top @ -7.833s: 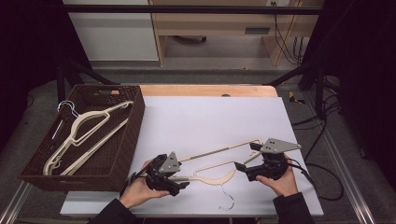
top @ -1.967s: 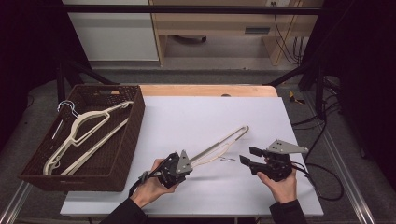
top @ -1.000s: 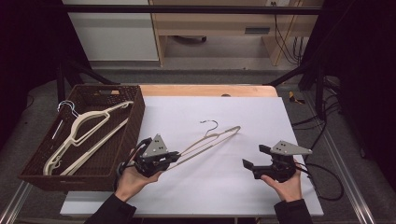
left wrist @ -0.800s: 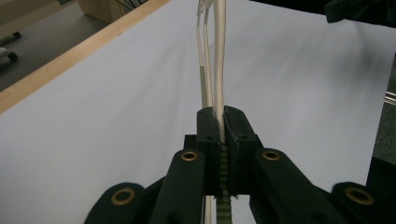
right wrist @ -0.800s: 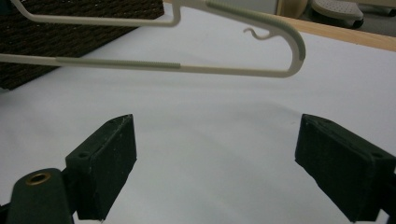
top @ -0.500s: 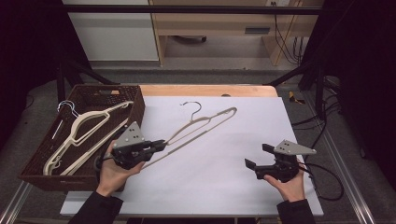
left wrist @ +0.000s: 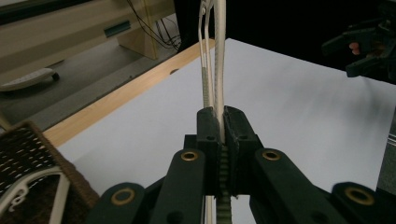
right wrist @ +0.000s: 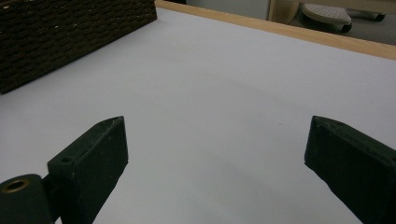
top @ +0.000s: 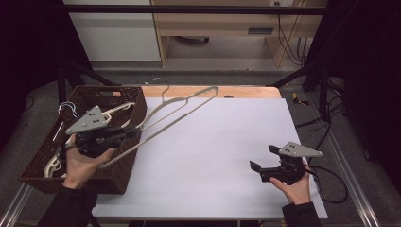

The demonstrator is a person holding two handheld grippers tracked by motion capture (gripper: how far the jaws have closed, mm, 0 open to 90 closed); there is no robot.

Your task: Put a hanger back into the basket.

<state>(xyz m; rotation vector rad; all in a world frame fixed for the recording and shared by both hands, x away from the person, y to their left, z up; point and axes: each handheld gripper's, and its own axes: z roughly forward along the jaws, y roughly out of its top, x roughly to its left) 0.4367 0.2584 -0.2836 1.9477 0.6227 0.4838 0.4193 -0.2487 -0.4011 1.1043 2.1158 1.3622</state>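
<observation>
A cream hanger (top: 182,106) with a metal hook (top: 163,92) hangs tilted above the table's left part, one end over the brown wicker basket (top: 111,177). My left gripper (top: 135,133) is shut on the hanger's lower bar over the basket's right edge. In the left gripper view the bar (left wrist: 219,56) runs up from between the pressed jaws of the left gripper (left wrist: 220,122). My right gripper (top: 262,157) rests low at the table's front right; its jaws have just been opening further, with nothing between them. In its own view, the right gripper (right wrist: 219,135) has bare table between its jaws.
The basket holds other cream hangers (top: 118,109). The white table top (top: 222,156) has a wooden strip (top: 246,91) along its far edge. The basket wall (right wrist: 70,37) stands at the upper left of the right gripper view. A cable (top: 331,182) trails off the right gripper.
The left gripper has carried the hanger left and upward, from over the table to over the basket's right edge. The right hand has stayed put, its jaws slightly wider.
</observation>
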